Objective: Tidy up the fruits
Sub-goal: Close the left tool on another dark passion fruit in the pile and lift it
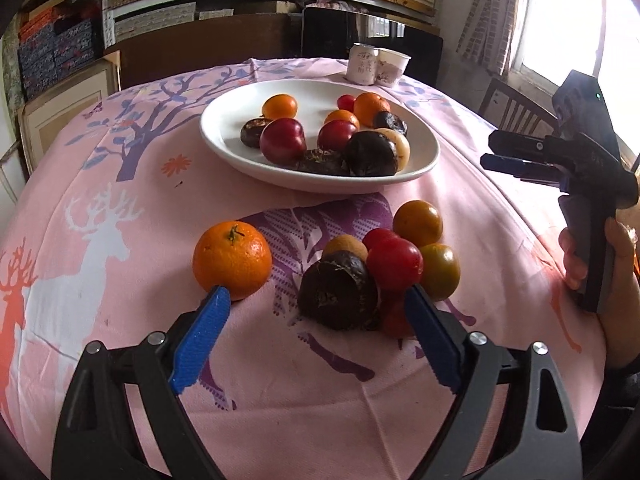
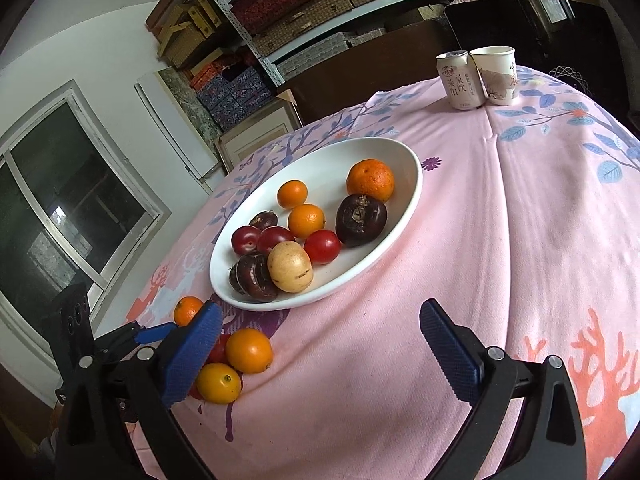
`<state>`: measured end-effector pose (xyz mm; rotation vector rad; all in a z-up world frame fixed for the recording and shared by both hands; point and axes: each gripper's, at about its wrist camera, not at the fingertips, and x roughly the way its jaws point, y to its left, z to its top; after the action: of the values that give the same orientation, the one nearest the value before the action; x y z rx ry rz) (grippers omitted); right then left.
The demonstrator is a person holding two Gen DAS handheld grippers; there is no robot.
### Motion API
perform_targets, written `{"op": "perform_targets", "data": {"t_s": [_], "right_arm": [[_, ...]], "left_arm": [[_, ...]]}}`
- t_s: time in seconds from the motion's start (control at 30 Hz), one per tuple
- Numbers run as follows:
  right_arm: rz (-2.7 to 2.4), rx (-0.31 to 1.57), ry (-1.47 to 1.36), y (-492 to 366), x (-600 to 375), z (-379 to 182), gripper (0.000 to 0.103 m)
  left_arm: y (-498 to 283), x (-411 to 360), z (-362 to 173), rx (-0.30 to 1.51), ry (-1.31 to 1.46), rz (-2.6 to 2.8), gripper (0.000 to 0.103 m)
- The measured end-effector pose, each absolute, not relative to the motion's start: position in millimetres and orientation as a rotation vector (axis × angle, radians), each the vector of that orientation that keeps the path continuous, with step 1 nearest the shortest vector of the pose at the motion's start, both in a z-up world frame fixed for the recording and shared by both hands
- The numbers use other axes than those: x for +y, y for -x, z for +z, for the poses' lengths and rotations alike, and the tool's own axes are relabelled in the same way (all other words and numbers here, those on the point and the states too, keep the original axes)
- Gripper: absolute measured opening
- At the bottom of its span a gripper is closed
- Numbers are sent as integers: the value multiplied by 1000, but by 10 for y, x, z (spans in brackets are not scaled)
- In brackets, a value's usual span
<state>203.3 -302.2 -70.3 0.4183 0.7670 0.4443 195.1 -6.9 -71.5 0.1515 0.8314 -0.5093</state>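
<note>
A white oval plate holds several fruits: oranges, red plums, dark purple ones and a pale one. On the pink cloth in front of it lie a tangerine, a dark purple fruit, a red plum and small orange fruits. My left gripper is open and empty, low over the cloth, its fingers either side of the loose pile. My right gripper is open and empty, hovering right of the pile and near the plate; it also shows in the left wrist view.
A drink can and a paper cup stand at the table's far edge. A chair is at the right side. Shelves with boxes line the back wall. A window is at the left in the right wrist view.
</note>
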Motion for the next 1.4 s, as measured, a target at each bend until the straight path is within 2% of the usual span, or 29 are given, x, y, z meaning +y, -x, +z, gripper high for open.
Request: {"op": "perform_targets", "data": {"t_s": [0.07, 0.1, 0.13, 0.43, 0.87, 0.9, 1.03, 1.17, 1.2, 1.3, 1.33, 1.37, 1.4], "right_arm": [[442, 771, -408, -2039, -3006, -706, 100], [442, 773, -405, -2041, -3002, -710, 100], [441, 772, -402, -2044, -3001, -710, 100], [439, 777, -392, -2045, -2982, -718, 100], [440, 784, -391, -2065, -2973, -732, 100], [441, 785, -389, -2067, -2967, -734, 100], [445, 784, -379, -2057, -2939, -727, 100], [443, 783, -375, -2045, -2930, -722, 100], [441, 784, -376, -2045, -2930, -723, 100], [436, 785, -384, -2043, -2952, -726, 100], [435, 785, -389, -2042, -2961, -725, 100], [435, 784, -395, -2050, -2976, -727, 100], [435, 785, -399, -2057, -2989, -729, 100]], "left_arm": [[-1925, -131, -704, 812, -189, -581, 78], [-1922, -152, -708, 820, -183, -638, 66], [-1927, -157, -715, 832, -167, -675, 62], [-2092, -55, -753, 874, -79, -719, 61], [-2086, -69, -784, 862, -179, -664, 58], [-2084, -105, -789, 856, -191, -644, 59], [-2080, -257, -801, 841, -250, -625, 72], [-2123, -345, -825, 879, -224, -685, 72], [-2129, -383, -841, 889, -223, -686, 71], [-2123, -412, -866, 899, -227, -681, 57], [-2128, -380, -862, 904, -209, -681, 44], [-2132, -342, -856, 909, -188, -684, 38], [-2124, -298, -855, 920, -160, -694, 38]]}}
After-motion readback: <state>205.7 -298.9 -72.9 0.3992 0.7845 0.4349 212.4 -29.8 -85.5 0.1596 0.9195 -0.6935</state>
